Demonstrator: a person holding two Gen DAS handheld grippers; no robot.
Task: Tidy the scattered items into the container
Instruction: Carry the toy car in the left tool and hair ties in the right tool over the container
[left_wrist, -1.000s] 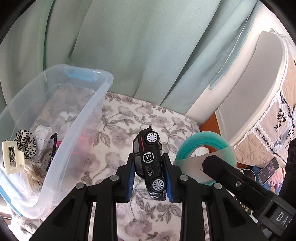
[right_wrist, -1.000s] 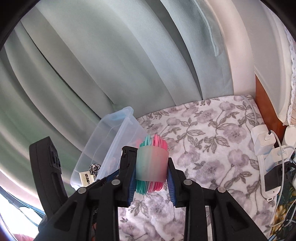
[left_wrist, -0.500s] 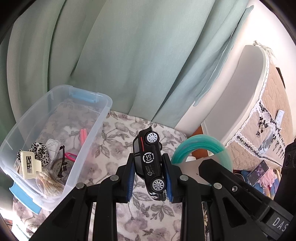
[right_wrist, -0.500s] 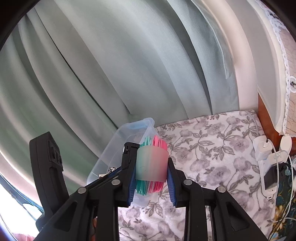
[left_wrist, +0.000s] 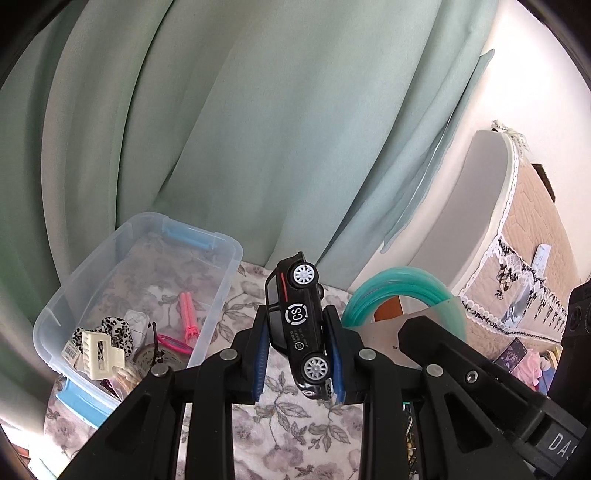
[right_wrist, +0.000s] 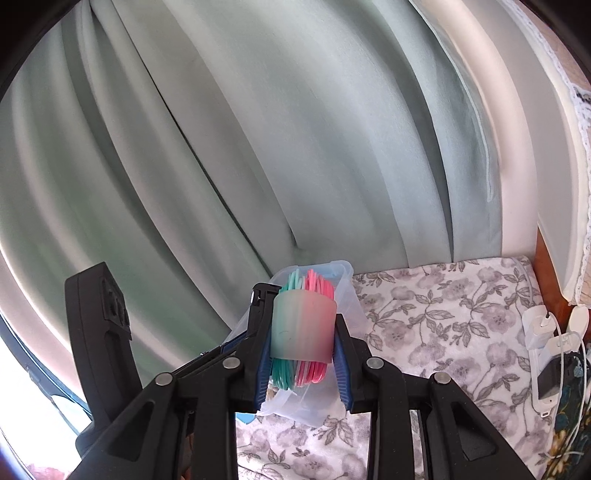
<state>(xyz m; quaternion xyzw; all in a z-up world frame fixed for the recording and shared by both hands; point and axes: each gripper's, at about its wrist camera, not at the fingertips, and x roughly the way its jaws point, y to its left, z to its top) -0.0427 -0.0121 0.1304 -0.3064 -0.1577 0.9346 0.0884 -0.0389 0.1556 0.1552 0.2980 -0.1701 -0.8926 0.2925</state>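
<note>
Left claw (left_wrist: 298, 354) clamps a black toy car (left_wrist: 301, 325) while right claw (right_wrist: 302, 360) grips a teal-and-pink coil bundle (right_wrist: 303, 325) above the clear plastic bin (left_wrist: 122, 258).

Daylight everywhere, soft and pretty even. It filters through the green curtain (left_wrist: 258, 129), so the folds only show gentle shading and no hard shadows. The wall (left_wrist: 517, 74) at the upper right of the left view is nearly blown out, and the lower left corner (right_wrist: 33, 417) of the right view is pure white glare. Heavy fisheye bending on both, with a black rim in the corners. Centre stays sharp, the lettering on the toy car (left_wrist: 299, 325) is readable, while the edges smear a bit.
</note>
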